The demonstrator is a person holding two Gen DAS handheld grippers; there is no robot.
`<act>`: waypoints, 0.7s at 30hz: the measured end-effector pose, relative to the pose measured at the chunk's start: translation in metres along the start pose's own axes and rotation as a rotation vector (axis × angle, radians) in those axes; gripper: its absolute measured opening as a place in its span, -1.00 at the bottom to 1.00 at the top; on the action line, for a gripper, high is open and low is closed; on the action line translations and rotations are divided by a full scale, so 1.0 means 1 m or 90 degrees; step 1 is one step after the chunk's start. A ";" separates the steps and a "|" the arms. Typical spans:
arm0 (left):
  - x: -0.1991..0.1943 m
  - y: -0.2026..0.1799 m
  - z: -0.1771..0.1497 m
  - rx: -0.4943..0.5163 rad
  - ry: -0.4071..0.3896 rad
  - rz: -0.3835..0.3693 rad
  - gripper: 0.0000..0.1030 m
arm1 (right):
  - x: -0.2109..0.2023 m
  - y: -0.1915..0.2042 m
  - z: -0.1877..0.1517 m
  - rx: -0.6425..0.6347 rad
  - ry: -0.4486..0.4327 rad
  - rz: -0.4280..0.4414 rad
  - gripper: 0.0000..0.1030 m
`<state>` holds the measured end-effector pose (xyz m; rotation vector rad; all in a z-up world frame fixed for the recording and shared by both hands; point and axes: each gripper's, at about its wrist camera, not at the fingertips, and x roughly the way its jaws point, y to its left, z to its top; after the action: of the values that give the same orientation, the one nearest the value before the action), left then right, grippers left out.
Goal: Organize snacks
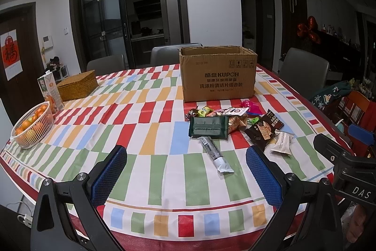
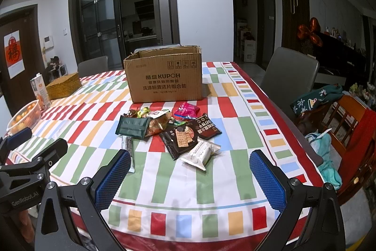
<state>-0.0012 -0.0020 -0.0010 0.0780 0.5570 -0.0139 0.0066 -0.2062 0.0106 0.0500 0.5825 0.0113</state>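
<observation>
At the far left of the left wrist view a white basket of oranges [image 1: 33, 127] stands on the colour-blocked tablecloth [image 1: 150, 124], with a juice carton [image 1: 50, 92] just behind it and a woven lidded box [image 1: 77, 85] further up and to the right. Along the bottom of that frame the left gripper [image 1: 185, 171] hovers over the cloth, its blue-padded jaws spread wide with nothing between them. A silver stick packet [image 1: 216, 154] lies just ahead of it, near the frame's middle. Above that lies the snack pile: a dark green packet [image 1: 208, 126], a dark brown cracker packet [image 1: 264, 131] and a white wrapped snack [image 1: 283, 141] touch or overlap one another. Behind the pile, at upper centre, the open cardboard box [image 1: 217, 77] stands upright. In the right wrist view the right gripper [image 2: 190, 177] likewise hangs low in the frame, jaws wide apart and empty, with the white wrapped snack nearest, just above and between its pads.
</observation>
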 end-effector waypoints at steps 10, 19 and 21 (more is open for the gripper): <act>-0.001 -0.001 0.000 0.000 -0.001 0.000 1.00 | 0.000 -0.001 0.000 0.001 0.000 0.001 0.99; -0.001 -0.001 -0.001 0.001 -0.001 0.001 1.00 | 0.000 -0.001 -0.001 0.001 0.000 0.001 0.99; -0.001 -0.001 -0.001 0.001 -0.001 -0.001 1.00 | 0.000 -0.001 -0.001 0.001 0.000 0.001 0.99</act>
<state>-0.0026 -0.0027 -0.0010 0.0786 0.5551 -0.0154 0.0064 -0.2074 0.0098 0.0526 0.5823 0.0126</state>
